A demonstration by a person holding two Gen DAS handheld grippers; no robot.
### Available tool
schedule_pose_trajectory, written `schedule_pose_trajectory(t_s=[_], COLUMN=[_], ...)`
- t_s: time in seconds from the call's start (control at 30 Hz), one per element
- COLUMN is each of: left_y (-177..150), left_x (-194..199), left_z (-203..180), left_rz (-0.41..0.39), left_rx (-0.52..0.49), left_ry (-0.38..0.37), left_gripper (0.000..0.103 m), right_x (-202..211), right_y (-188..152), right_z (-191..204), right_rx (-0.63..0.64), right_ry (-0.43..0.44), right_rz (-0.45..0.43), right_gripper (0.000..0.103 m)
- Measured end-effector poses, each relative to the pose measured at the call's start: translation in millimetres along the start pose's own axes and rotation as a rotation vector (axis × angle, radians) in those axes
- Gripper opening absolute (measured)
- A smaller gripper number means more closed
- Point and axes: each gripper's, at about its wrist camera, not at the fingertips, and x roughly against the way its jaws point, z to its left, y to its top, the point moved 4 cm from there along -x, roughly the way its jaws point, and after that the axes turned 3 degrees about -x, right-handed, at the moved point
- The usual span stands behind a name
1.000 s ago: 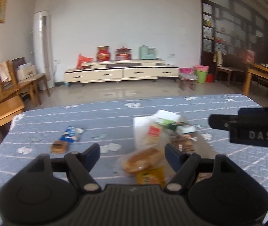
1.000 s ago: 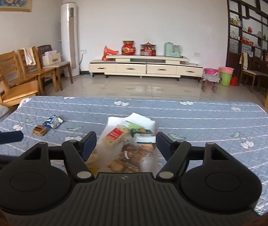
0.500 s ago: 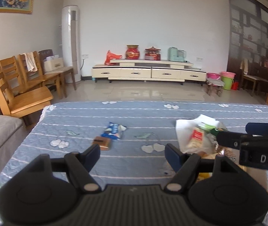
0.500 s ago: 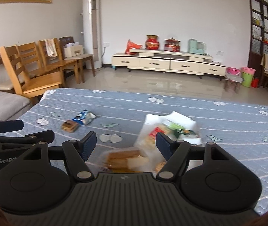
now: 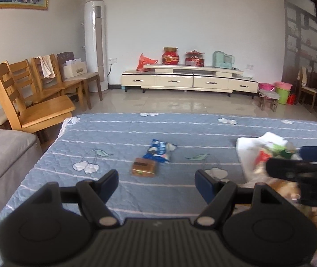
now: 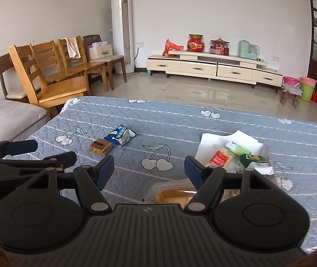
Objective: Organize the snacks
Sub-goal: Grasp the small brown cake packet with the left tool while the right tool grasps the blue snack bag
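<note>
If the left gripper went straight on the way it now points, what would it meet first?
Probably the small brown snack box, lying just ahead between the open left gripper fingers; the blue packet lies behind. Depth is uncertain.

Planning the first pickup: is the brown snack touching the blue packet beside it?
Cannot tell. In the right wrist view the brown snack and blue packet sit edge to edge, with neither gap nor contact plain.

Bare quilt point(image 5: 118, 142) left of blue packet point(image 5: 159, 150); snack pile point(image 6: 232, 155) crowds right
</note>
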Motion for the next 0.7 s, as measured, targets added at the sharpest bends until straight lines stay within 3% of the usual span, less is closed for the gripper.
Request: schedule_pose_trajectory(t_s=[0.23,0.33,0.5,0.57,0.6,0.63,0.7], left_y=[-1,0,-2,-6,-9,-12,-11], left_x=[-71,-103,-145,-160,-167,-171,-167], left_z=[29,27,16,16,19,23,32], left_rz=[0.044,0.082,0.127,0.155,0.177,0.189,0.173], left_rx=[0.022,0.004,-0.062,-0.083,-0.08,-0.063,-0.029], left_ry=[0.004,-0.016,-0.031,-0.021,-0.026,-0.049,-0.058], left_gripper=[0.081,0.088,0.089,0.078,0.063,0.058,0.052], right_x=[-15,-23,-39,-47,-51,-56,-68], right_y=[4,6,13,17,18,19,22], right_z=[-1,-1,-1,2,4,6,11], right_rx=[-0.002,-0.011,-0.028,-0.033,-0.033,-0.032,-0.03], right_ry=[-0.007,-0.009,-0.009,-0.008,-0.007,-0.003,0.028], right_rz=[0.013,0.022,0.035,0.044,0.048,0.054,0.076], right_gripper=[0.088,0.088,0.088,0.088,0.089,0.09,0.102])
